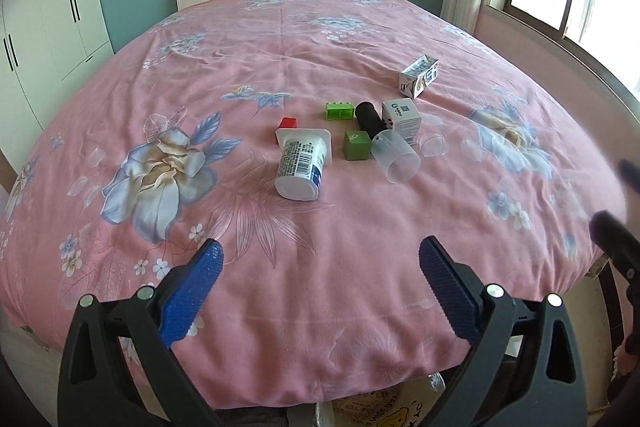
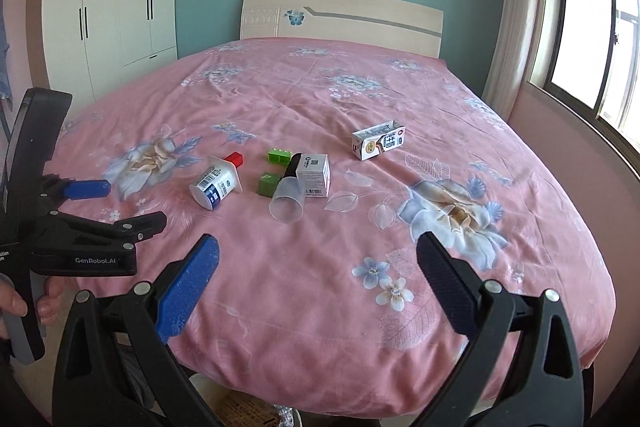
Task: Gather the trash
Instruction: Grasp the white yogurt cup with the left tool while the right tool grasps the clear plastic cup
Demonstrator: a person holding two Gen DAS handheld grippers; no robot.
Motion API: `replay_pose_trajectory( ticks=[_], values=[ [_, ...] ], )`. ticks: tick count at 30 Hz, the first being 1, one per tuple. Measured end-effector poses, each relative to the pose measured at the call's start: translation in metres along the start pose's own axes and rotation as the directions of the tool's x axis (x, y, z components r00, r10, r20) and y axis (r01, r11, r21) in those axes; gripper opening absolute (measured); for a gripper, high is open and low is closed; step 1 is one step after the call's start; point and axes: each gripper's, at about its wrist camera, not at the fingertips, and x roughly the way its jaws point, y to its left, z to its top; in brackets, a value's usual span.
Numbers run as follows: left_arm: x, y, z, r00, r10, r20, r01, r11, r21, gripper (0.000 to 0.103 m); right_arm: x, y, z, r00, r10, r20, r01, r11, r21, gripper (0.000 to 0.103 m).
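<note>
Left wrist view: the left gripper (image 1: 320,263) hangs spread and empty over the bed (image 1: 320,347) edge. The yogurt cup (image 1: 302,163) lies dead ahead, bottom toward the jaws, long axis running away.

Right wrist view: the right gripper (image 2: 316,259), also spread and empty, sees that cup (image 2: 216,185) ahead-left, so the left looks better lined up.

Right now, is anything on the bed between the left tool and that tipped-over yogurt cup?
Nothing visible. The left tool is open at the near edge of the bed, and only bare pink bedspread lies between it and the yogurt cup. The red block sits behind the cup.
</note>
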Motion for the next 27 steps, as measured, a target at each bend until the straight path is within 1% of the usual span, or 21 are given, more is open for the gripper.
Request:
replay_pose_trajectory(
  ticks=[3, 7, 11, 13, 15, 18, 19, 20, 21, 22, 23, 24, 25, 26, 27],
  values=[
    [0.030, 0.006, 0.013, 1.000, 0.019, -0.022, -0.019, 1.000, -0.012, 0.100, 0.039, 0.005, 0.004, 0.999, 0.026, -0.042, -0.026, 1.000, -0.013, 0.097],
    [0.068, 0.013, 0.026, 0.998, 0.020, -0.059, -0.022, 1.000, -0.020, 0.100, 0.097, 0.016, 0.005, 0.994, 0.054, -0.091, -0.058, 0.998, -0.034, 0.097],
    [0.104, 0.019, 0.037, 0.996, -0.001, -0.092, -0.003, 0.999, -0.048, 0.100, 0.161, 0.022, 0.000, 0.979, 0.095, -0.179, -0.100, 0.995, -0.023, 0.097],
    [0.120, 0.020, 0.043, 0.994, -0.007, -0.105, 0.001, 0.998, -0.058, 0.100, 0.190, 0.025, -0.002, 0.976, 0.085, -0.202, -0.093, 0.995, -0.033, 0.097],
    [0.134, 0.021, 0.048, 0.994, -0.008, -0.113, 0.001, 0.998, -0.059, 0.100, 0.212, 0.027, -0.003, 0.975, 0.086, -0.207, -0.097, 0.994, -0.044, 0.096],
    [0.151, 0.022, 0.054, 0.992, -0.011, -0.124, 0.004, 0.999, -0.054, 0.099, 0.238, 0.024, 0.000, 0.958, 0.142, -0.249, -0.146, 0.989, 0.004, 0.096],
    [0.155, 0.022, 0.055, 0.992, -0.012, -0.128, 0.005, 0.999, -0.050, 0.099, 0.244, 0.022, 0.001, 0.954, 0.156, -0.256, -0.156, 0.988, 0.019, 0.091],
    [0.160, 0.022, 0.056, 0.991, -0.014, -0.133, 0.008, 0.999, -0.048, 0.096, 0.250, 0.023, 0.004, 0.950, 0.166, -0.265, -0.164, 0.986, 0.030, 0.087],
    [0.164, 0.022, 0.057, 0.990, -0.019, -0.140, 0.012, 0.999, -0.048, 0.086, 0.255, 0.023, 0.006, 0.945, 0.182, -0.273, -0.178, 0.983, 0.038, 0.080],
    [0.169, 0.022, 0.058, 0.988, -0.026, -0.150, 0.019, 0.999, -0.048, 0.079, 0.260, 0.024, 0.008, 0.940, 0.194, -0.280, -0.190, 0.981, 0.042, 0.075],
    [0.174, 0.022, 0.058, 0.986, -0.030, -0.163, 0.022, 0.999, -0.049, 0.072, 0.264, 0.025, 0.009, 0.939, 0.190, -0.288, -0.187, 0.982, 0.039, 0.073],
    [0.178, 0.023, 0.058, 0.985, -0.036, -0.171, 0.026, 0.998, -0.056, 0.069, 0.268, 0.027, 0.010, 0.938, 0.182, -0.295, -0.182, 0.983, 0.029, 0.070],
    [0.181, 0.024, 0.058, 0.984, -0.038, -0.177, 0.028, 0.998, -0.059, 0.066, 0.271, 0.029, 0.010, 0.937, 0.180, -0.300, -0.183, 0.983, 0.021, 0.065],
    [0.183, 0.024, 0.059, 0.983, -0.040, -0.177, 0.030, 0.998, -0.057, 0.062, 0.272, 0.031, 0.010, 0.936, 0.178, -0.305, -0.182, 0.983, 0.015, 0.062],
    [0.184, 0.022, 0.059, 0.984, -0.041, -0.176, 0.033, 0.998, -0.049, 0.055, 0.274, 0.031, 0.011, 0.936, 0.172, -0.309, -0.178, 0.984, 0.009, 0.056]
  ],
)
